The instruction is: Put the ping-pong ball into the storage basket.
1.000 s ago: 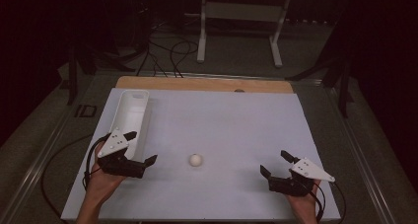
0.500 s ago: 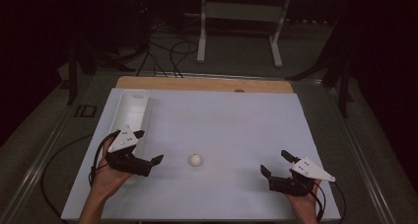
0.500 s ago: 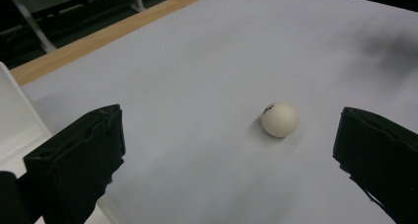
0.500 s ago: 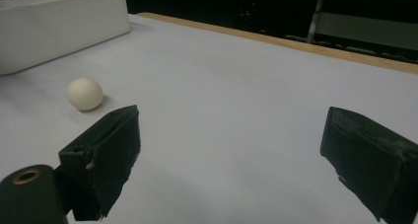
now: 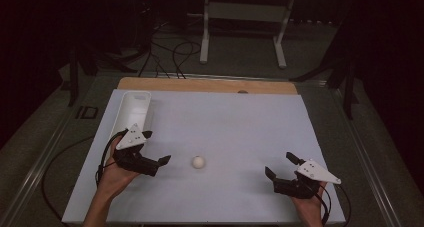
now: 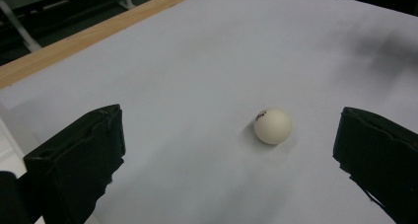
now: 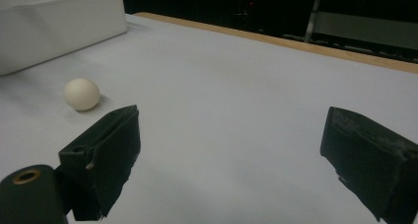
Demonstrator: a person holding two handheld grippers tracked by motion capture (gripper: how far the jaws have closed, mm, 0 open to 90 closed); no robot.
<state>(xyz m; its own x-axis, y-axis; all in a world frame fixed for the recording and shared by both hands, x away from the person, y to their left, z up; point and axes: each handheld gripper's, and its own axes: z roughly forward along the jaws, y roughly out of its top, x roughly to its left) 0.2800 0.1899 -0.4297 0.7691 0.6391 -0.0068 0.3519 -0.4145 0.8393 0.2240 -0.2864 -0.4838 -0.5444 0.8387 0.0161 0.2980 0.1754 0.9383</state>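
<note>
The left tool (image 5: 159,166) has swung away from the long white plastic tray (image 5: 131,113) over the last second and now points toward the small off-white ball (image 5: 198,162), its 2 black jaws spread wide with nothing between them. 1 second ago it sat right beside the tray's near end; half a second ago it had begun to turn; now its jaw tips lie near the ball but apart from it, with a strip of bare pale surface (image 5: 235,122) between. In the left gripper view the ball (image 6: 272,126) lies ahead of the tool and closer to the jaw at the right of that view than to the other, so the approach looks slightly off-centre. The ball itself has not shifted on the surface across the 3 high views. The right tool (image 5: 281,166) has kept its place near the surface's front edge, jaws likewise open and empty, well apart from the ball, which shows in the right gripper view (image 7: 82,93) ahead and beyond the left-hand jaw, with the tray wall (image 7: 59,21) farther off behind it. By my reading, the left tool has begun a reach to pick up the ball; it needs to advance and centre the ball between the jaws before closing, since a round ball could roll away if 1 jaw nudges it first.
</note>
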